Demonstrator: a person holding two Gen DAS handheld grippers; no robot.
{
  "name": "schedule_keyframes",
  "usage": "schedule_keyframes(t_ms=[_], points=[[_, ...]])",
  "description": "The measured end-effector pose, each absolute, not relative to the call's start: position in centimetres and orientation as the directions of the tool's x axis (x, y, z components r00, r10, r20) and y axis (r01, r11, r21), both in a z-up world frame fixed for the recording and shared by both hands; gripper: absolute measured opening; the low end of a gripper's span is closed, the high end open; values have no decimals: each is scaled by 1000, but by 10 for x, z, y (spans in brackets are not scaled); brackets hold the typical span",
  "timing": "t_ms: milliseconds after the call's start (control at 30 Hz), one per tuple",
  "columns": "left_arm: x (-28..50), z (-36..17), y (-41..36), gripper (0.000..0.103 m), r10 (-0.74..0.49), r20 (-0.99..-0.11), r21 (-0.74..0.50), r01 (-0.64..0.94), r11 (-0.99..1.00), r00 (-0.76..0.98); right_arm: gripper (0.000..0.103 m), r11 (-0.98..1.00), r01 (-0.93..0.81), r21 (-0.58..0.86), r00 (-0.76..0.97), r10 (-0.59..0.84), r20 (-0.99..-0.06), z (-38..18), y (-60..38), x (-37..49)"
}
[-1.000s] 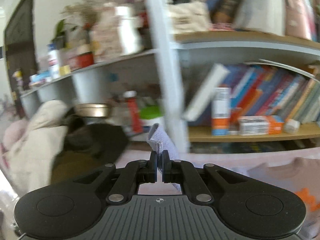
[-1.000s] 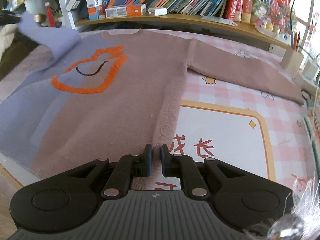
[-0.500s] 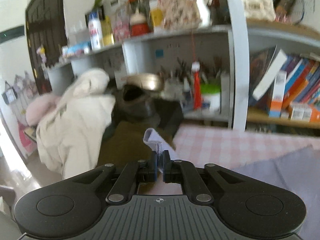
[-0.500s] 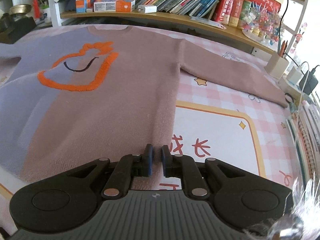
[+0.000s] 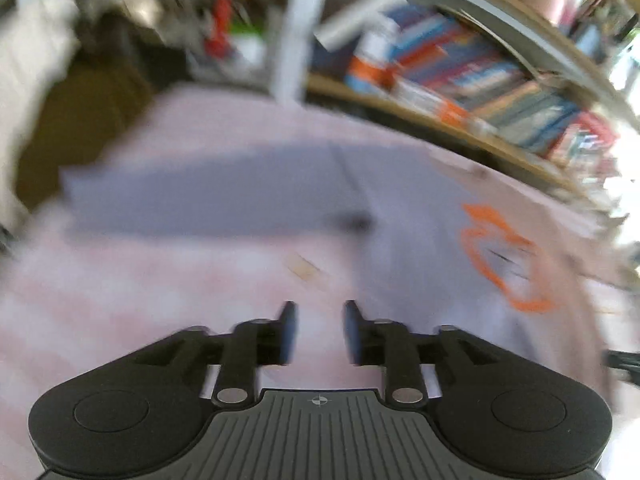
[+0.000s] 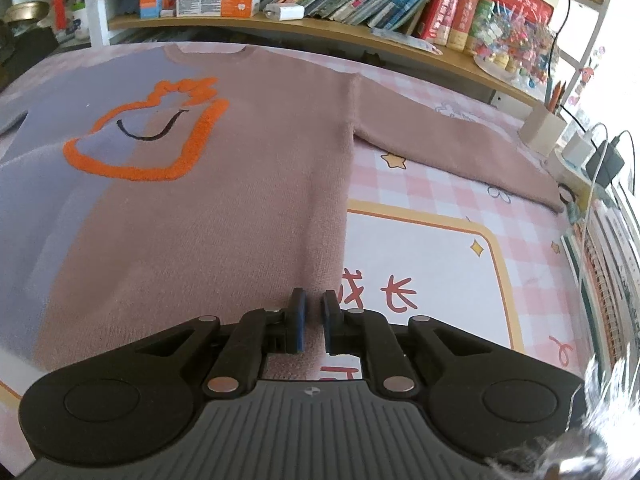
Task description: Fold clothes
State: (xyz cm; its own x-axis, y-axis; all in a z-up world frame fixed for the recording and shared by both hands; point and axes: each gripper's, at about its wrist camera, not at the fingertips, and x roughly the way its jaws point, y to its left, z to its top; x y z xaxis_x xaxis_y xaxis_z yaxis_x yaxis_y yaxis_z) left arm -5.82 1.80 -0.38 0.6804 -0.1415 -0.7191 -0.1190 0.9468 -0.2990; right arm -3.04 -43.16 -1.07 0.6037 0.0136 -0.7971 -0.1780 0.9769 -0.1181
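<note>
A sweater (image 6: pixel 248 168), lilac on its left half and mauve on its right, lies flat on a pink checked table mat (image 6: pixel 440 216). It has an orange outline figure (image 6: pixel 152 136) on the chest. My right gripper (image 6: pixel 312 322) is shut at the sweater's lower right hem, and mauve cloth fills the narrow gap between its pads. The left wrist view is blurred. My left gripper (image 5: pixel 317 332) hangs over the mat with its jaws opening and nothing between them. The lilac sleeve (image 5: pixel 200 200) lies spread out ahead of it, with the orange figure (image 5: pixel 504 260) to the right.
A bookshelf (image 6: pixel 280 4) full of books runs along the far edge of the table. At the right edge stand a pen holder (image 6: pixel 542 132) and chargers with cables (image 6: pixel 600 156). Pale and dark clothes (image 5: pixel 36 92) are heaped beyond the left end.
My left gripper let go of the lilac cuff, swung down and right toward the table, and its jaws came apart. The lilac sleeve now lies flat. The right gripper has stayed at the hem.
</note>
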Motion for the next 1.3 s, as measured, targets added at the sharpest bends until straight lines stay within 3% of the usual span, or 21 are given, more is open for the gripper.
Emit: schedule_keyframes(t_ms=[67,167,333,433,533,600,700,867,1300], points=[[-62,-14,6,58,-219,-717,-373,-99,922,662,7,986,-146,-76,594,26,-804,-8,-437,-28],[-60,-22,-5,58,-230,-736,-371,-95,924,637,4,996,-90,9,587,60,-807,1,-450,-25],[-53,-25,-13,58,-209,-757,-344,-105,933,619,3,996,-89,-11,640,49,-767,28,-458,-31],[-51,-26,-15,53,-194,-758,-334,-115,935,623,4,996,-92,-20,617,41,-786,22,-454,-31],[-48,-27,-17,31,-160,-761,-313,-140,939,629,4,999,-49,-5,595,25,-804,11,-455,-32],[-46,-28,-19,26,-151,-761,-308,-146,940,630,4,1000,-22,5,581,16,-814,5,-457,-32],[-43,-30,-24,6,-163,-763,-313,-137,940,626,7,1000,-11,11,573,15,-820,0,-458,-35],[-42,-34,-15,3,-179,-744,-362,-162,918,644,9,1000,-5,17,570,17,-821,-6,-455,-37],[-37,-34,-10,4,-146,-743,-318,-153,936,653,9,1000,-24,13,587,24,-809,-8,-446,-38]])
